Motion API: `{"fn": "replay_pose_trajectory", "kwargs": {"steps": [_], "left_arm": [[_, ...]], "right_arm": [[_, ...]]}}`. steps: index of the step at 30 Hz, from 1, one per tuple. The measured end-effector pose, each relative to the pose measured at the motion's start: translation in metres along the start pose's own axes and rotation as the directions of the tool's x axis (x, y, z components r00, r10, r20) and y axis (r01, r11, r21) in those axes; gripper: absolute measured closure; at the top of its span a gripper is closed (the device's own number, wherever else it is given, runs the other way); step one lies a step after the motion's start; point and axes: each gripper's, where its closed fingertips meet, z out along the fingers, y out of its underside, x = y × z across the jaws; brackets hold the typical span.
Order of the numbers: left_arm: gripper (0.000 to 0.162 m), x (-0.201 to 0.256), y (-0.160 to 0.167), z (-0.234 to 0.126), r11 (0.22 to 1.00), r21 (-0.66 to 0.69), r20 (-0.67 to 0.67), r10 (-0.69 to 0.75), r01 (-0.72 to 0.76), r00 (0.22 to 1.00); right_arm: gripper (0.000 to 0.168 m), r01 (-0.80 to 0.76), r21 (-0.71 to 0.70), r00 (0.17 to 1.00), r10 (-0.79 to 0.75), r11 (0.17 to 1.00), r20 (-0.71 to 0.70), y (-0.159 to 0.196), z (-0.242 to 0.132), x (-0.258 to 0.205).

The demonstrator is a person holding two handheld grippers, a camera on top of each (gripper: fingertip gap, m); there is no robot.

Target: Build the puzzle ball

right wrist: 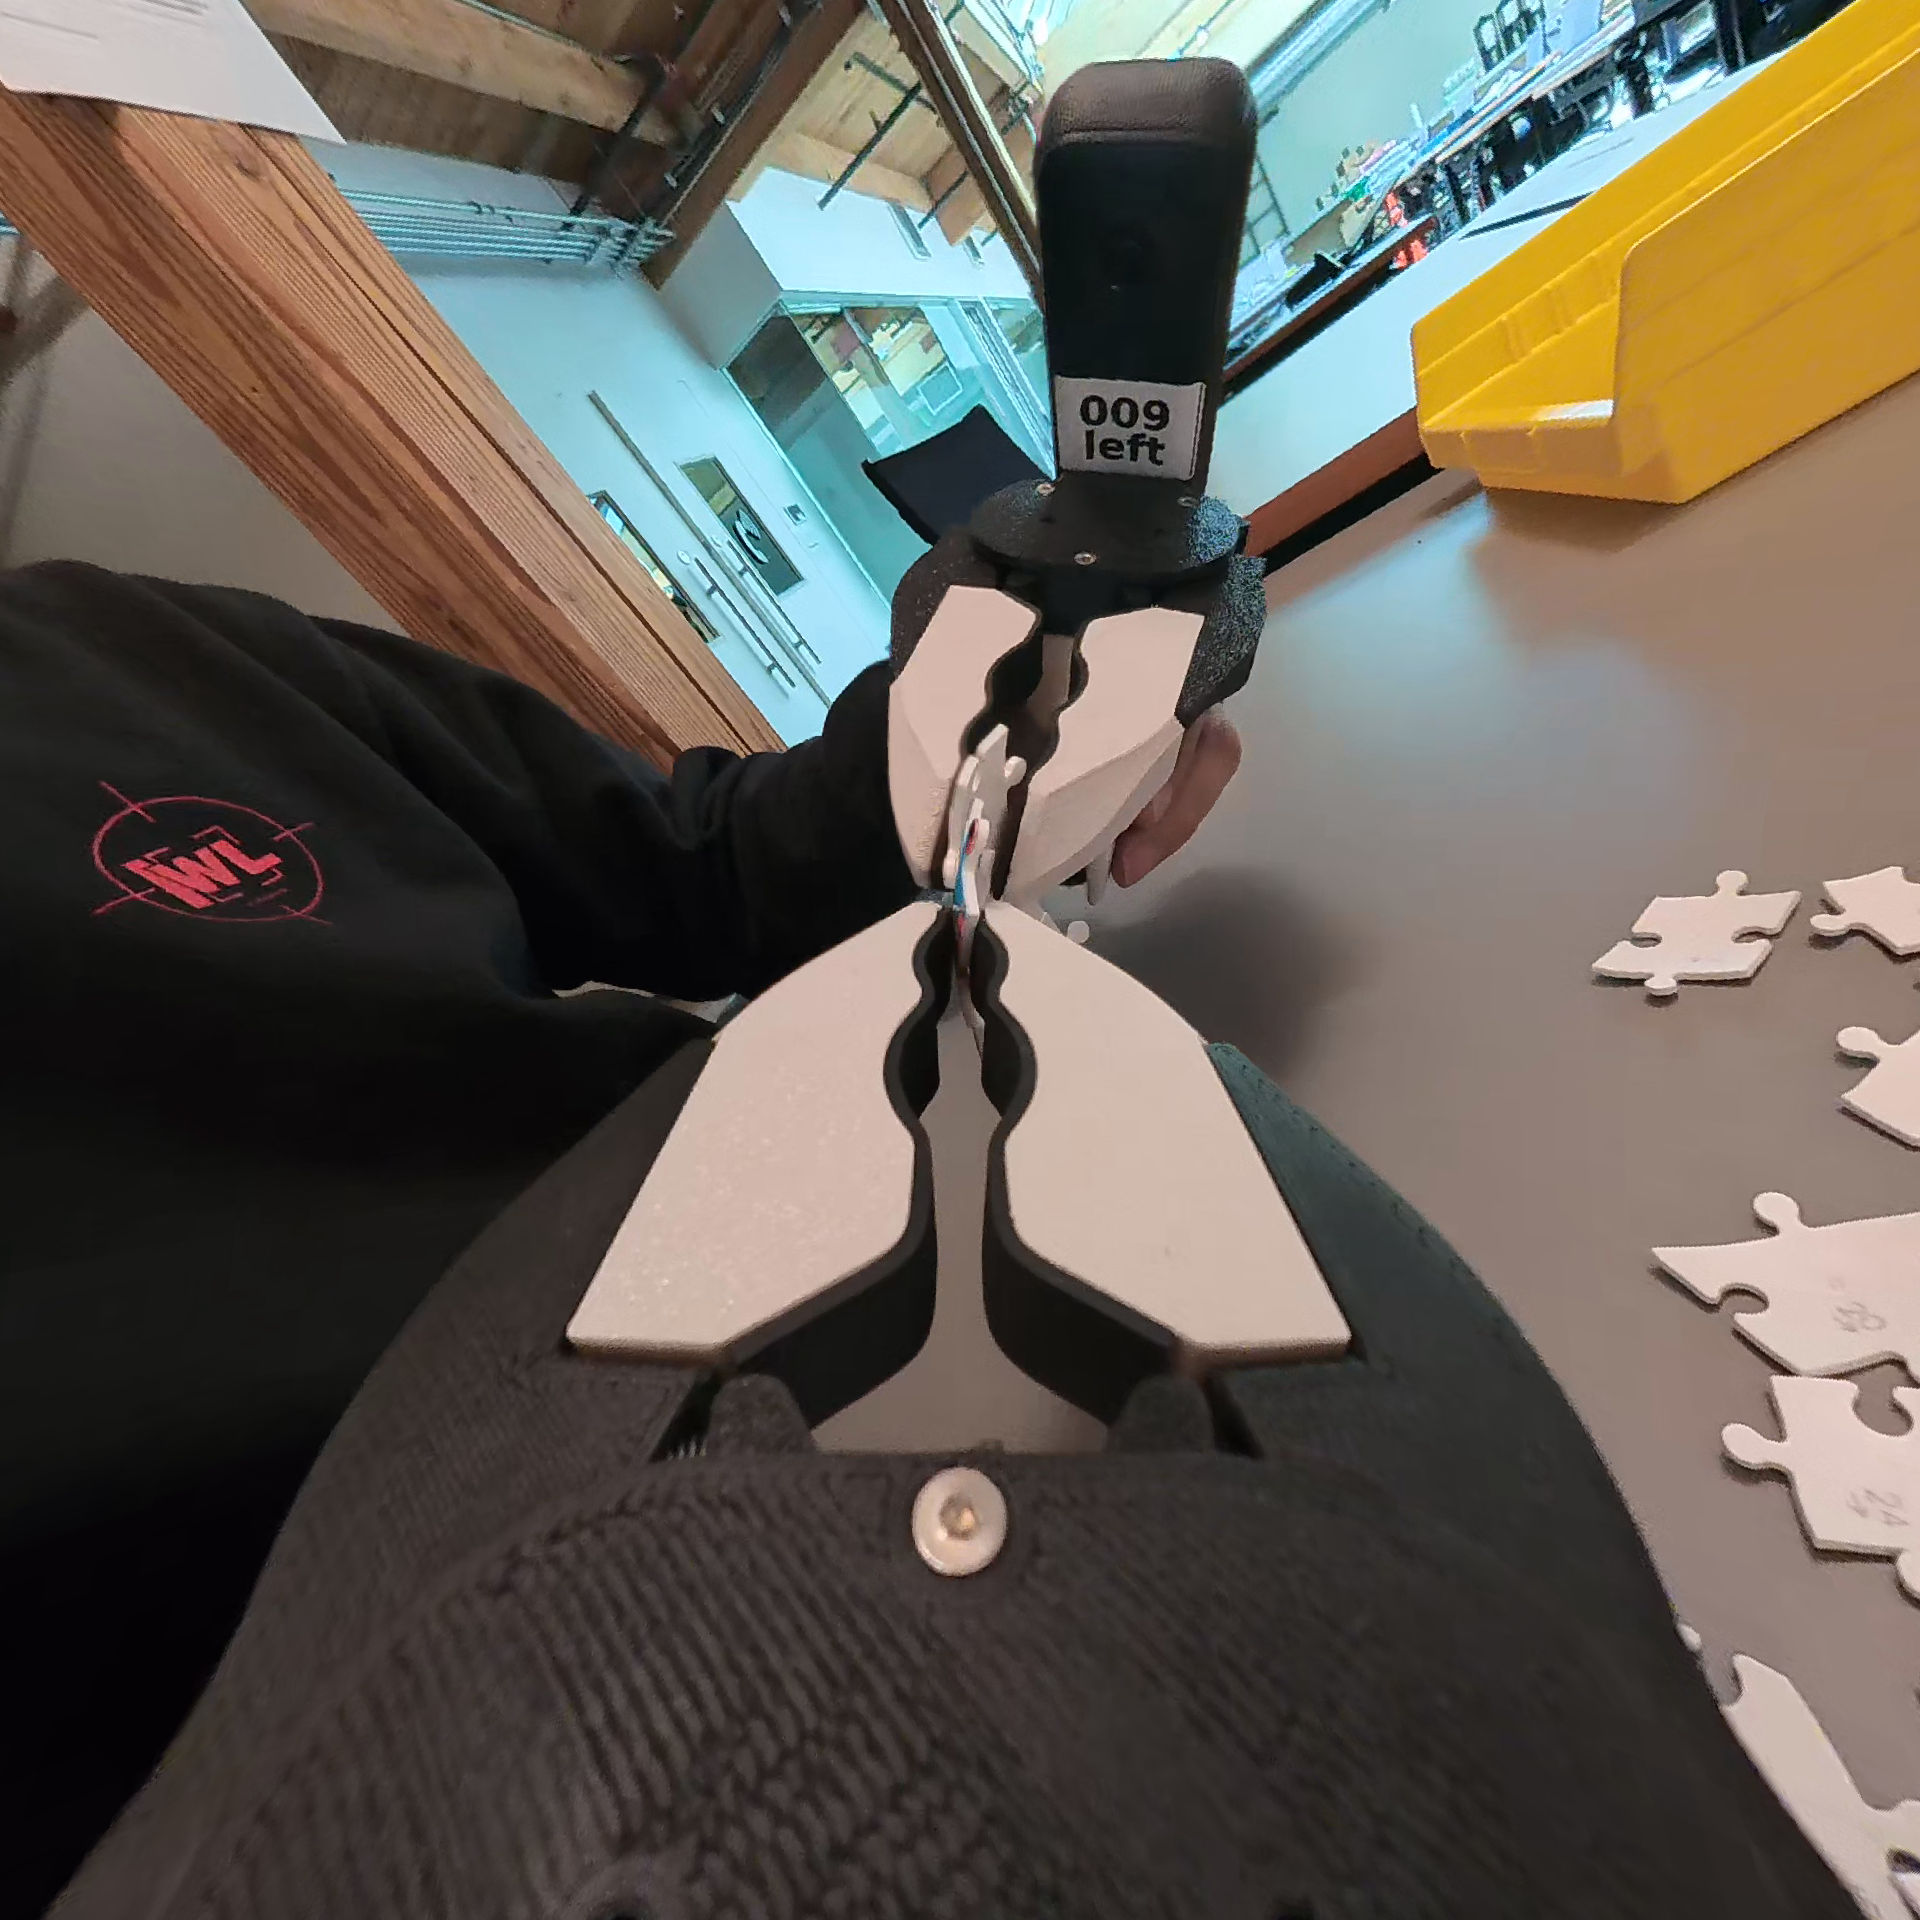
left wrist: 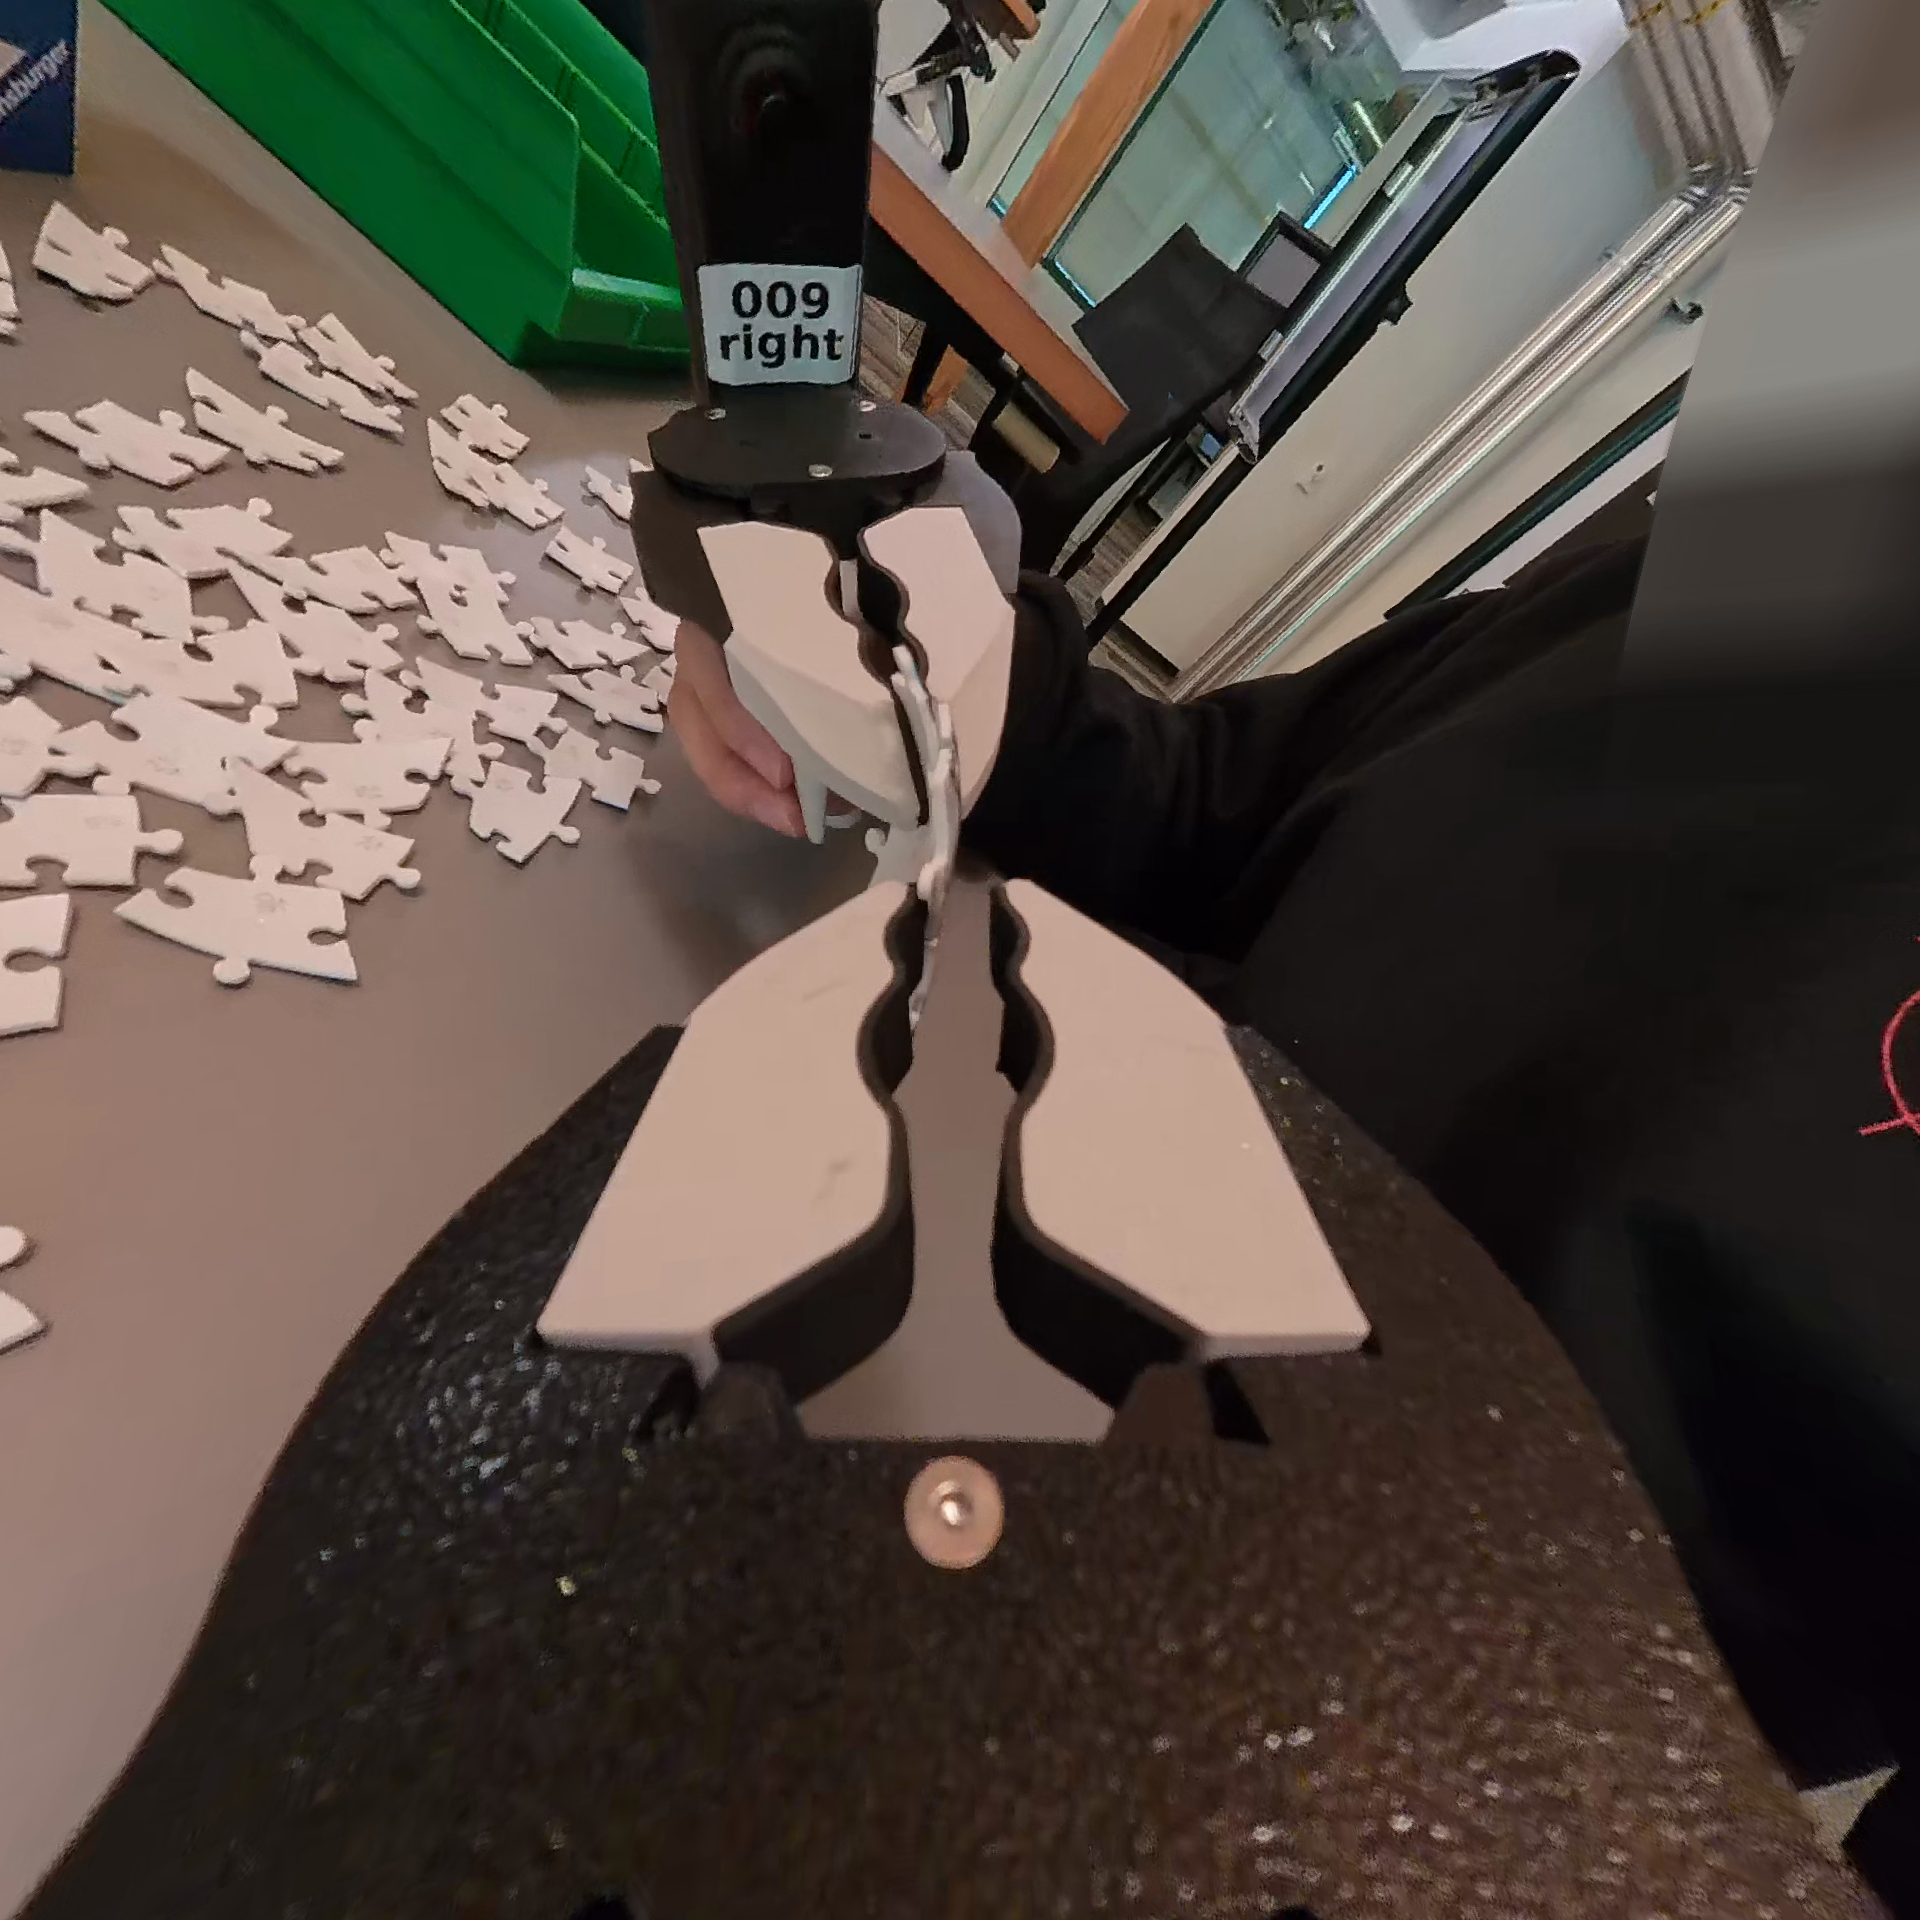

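My two grippers face each other above the grey table (left wrist: 499, 1039), tips almost touching. My left gripper (left wrist: 958, 896) is shut on a white puzzle piece (left wrist: 927, 971) seen edge-on; the right wrist view shows this gripper (right wrist: 982, 878) farther off, with its piece (right wrist: 982, 795) between the fingers. My right gripper (right wrist: 961, 920) is shut on another piece (right wrist: 964, 938) with a coloured edge. In the left wrist view that gripper (left wrist: 914, 821) holds its curved white piece (left wrist: 932, 748). The two held pieces meet at the fingertips; I cannot tell whether they interlock.
Many loose white puzzle pieces (left wrist: 260, 675) lie face down on the table to the left, and several more pieces (right wrist: 1829, 1320) lie to the right. A green bin (left wrist: 416, 135) and a blue box (left wrist: 31, 83) stand at the back. A yellow bin (right wrist: 1662, 343) stands at the far right. The person's black sleeves (left wrist: 1351, 779) are close by. Both grippers' tips are close together, under 4 cm apart.
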Motion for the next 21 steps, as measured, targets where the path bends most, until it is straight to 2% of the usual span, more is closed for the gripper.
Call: {"fn": "replay_pose_trajectory", "kwargs": {"steps": [5,13,21], "left_arm": [[0.151,-0.001,-0.002,0.002,1.000,0.012,0.004,0.009,-0.009,1.000],[0.159,-0.001,0.004,0.007,0.999,-0.031,-0.001,0.021,-0.021,1.000],[0.160,0.000,0.010,0.008,0.998,-0.056,-0.032,-0.034,0.032,0.999]], "right_arm": [[0.166,-0.015,-0.023,1.000,0.015,1.000,-0.007,0.005,0.001,0.002],[0.166,-0.009,-0.071,1.000,0.009,0.997,0.002,0.012,0.006,0.000],[0.166,0.011,-0.113,1.000,-0.012,0.994,-0.008,0.018,0.006,0.000]]}}
